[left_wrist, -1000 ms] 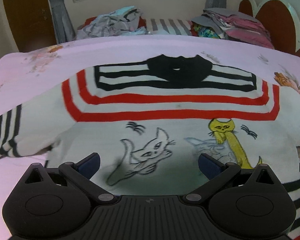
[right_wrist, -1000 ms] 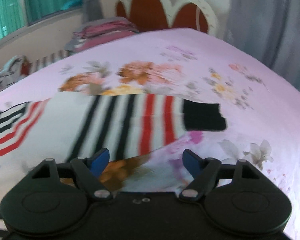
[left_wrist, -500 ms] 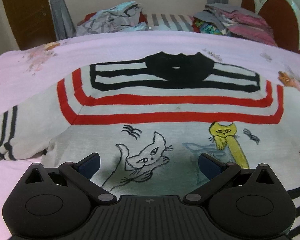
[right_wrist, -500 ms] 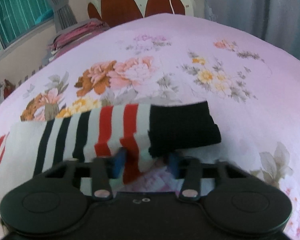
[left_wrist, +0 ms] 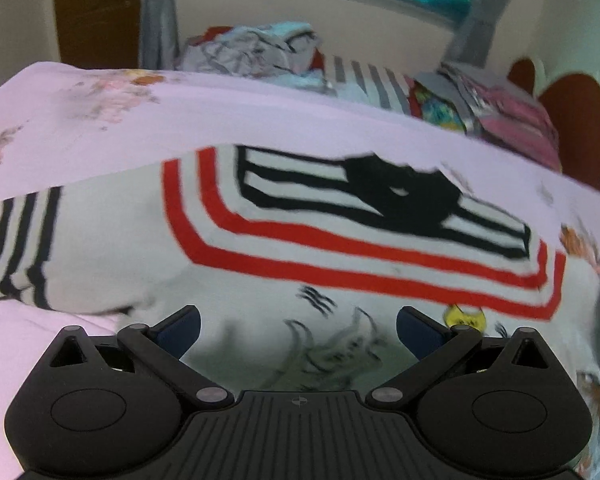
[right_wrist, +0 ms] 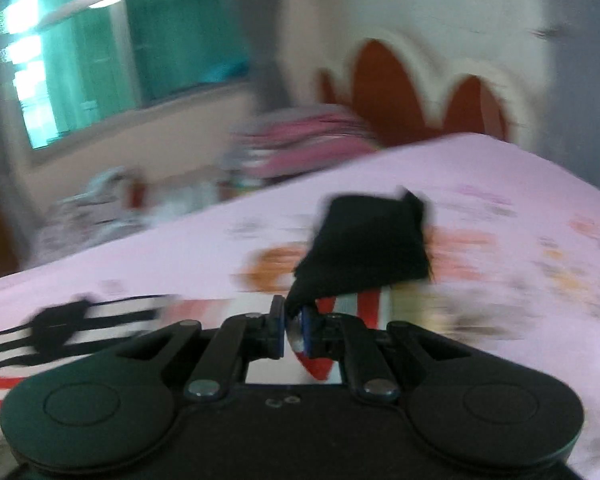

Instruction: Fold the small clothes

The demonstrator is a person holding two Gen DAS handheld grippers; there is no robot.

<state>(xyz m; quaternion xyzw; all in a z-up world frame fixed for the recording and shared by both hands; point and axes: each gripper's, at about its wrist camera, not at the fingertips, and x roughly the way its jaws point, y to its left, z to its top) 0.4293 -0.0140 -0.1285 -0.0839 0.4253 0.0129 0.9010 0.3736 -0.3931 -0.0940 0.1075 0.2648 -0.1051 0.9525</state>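
The right hand-held gripper (right_wrist: 293, 330) is pinching the sweater's (left_wrist: 300, 248) black-cuffed sleeve (right_wrist: 364, 244) and holding it up off the bed (right_wrist: 500, 184), though motion blur is smearing the grip. The left hand-held gripper (left_wrist: 298, 330) is hovering, fingers wide apart, over the sweater's front, which is lying flat.

One striped sweater (left_wrist: 340, 248), one bed (left_wrist: 100, 128), two clothes piles (left_wrist: 256, 46) (left_wrist: 496, 104), two hand-held grippers (left_wrist: 298, 330) (right_wrist: 290, 330).

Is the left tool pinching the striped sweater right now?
No, the left tool hangs wide open above the sweater, gripping nothing.
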